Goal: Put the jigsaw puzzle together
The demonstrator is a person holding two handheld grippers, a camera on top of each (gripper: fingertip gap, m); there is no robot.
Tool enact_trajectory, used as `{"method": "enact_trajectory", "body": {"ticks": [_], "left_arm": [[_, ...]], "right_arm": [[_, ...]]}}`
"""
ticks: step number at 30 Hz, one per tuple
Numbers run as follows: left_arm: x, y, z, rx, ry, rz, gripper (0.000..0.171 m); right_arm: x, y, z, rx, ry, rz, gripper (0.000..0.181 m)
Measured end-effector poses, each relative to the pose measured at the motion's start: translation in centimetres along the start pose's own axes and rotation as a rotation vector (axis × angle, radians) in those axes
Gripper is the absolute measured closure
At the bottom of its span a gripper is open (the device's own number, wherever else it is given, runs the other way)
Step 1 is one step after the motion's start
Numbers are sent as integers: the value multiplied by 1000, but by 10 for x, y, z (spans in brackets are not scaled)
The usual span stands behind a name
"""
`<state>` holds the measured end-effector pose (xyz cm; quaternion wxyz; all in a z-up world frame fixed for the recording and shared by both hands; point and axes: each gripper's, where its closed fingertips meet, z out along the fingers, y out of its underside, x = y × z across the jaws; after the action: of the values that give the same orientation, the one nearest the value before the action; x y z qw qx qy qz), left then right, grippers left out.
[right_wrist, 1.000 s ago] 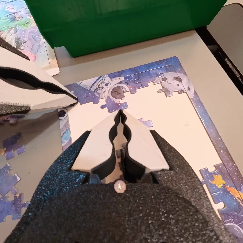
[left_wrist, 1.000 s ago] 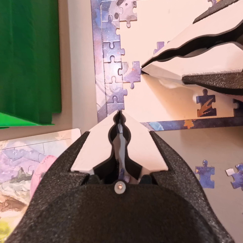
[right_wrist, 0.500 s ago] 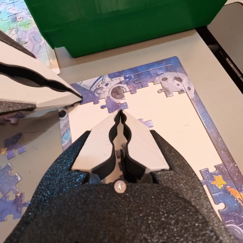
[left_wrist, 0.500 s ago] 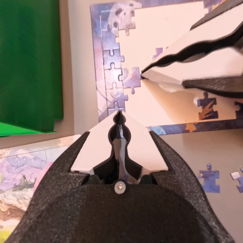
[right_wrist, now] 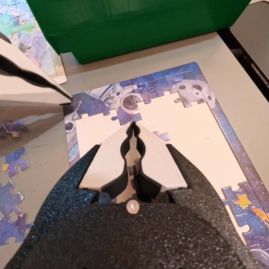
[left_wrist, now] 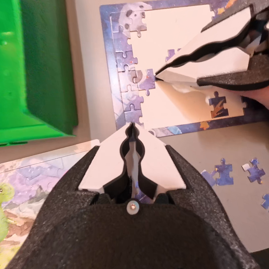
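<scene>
The right claw [right_wrist: 133, 123], closed and empty, should press the purple piece [right_wrist: 128, 117] gently sideways until it locks; the left claw [left_wrist: 132, 123] is closed too.

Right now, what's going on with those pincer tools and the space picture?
A person is assembling a space jigsaw in its tray with two hand-held grippers. The right gripper, shut, has its tip against the edge of a purple piece under the astronaut's helmet. The left gripper, also shut, hovers at the tray's corner. More loose pieces lie on the table.
</scene>
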<state>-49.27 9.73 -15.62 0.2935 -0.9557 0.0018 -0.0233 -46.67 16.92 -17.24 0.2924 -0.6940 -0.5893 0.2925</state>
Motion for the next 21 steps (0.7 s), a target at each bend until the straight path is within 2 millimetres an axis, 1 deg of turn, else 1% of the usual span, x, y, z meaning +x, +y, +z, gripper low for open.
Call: {"method": "enact_trajectory", "body": {"ticks": [4, 10, 12, 14, 16, 19, 21], "left_arm": [[7, 11, 12, -38, 7, 31, 171], [7, 11, 12, -24, 20, 29, 171], [4, 11, 10, -33, 6, 35, 171], [-1, 7, 5, -11, -9, 10, 171], [-2, 3, 3, 6, 1, 1, 171], [-2, 10, 11, -26, -21, 33, 171], [-3, 11, 12, -13, -27, 17, 171]], "right_arm": [[0, 0, 0, 0, 1, -1, 181], [0, 0, -1, 0, 0, 0, 181], [1, 0, -1, 0, 1, -1, 181], [1, 1, -1, 0, 1, -1, 181], [1, 1, -1, 0, 1, 0, 181], [1, 1, -1, 0, -3, 4, 181], [1, 1, -1, 0, -2, 3, 181]]}}
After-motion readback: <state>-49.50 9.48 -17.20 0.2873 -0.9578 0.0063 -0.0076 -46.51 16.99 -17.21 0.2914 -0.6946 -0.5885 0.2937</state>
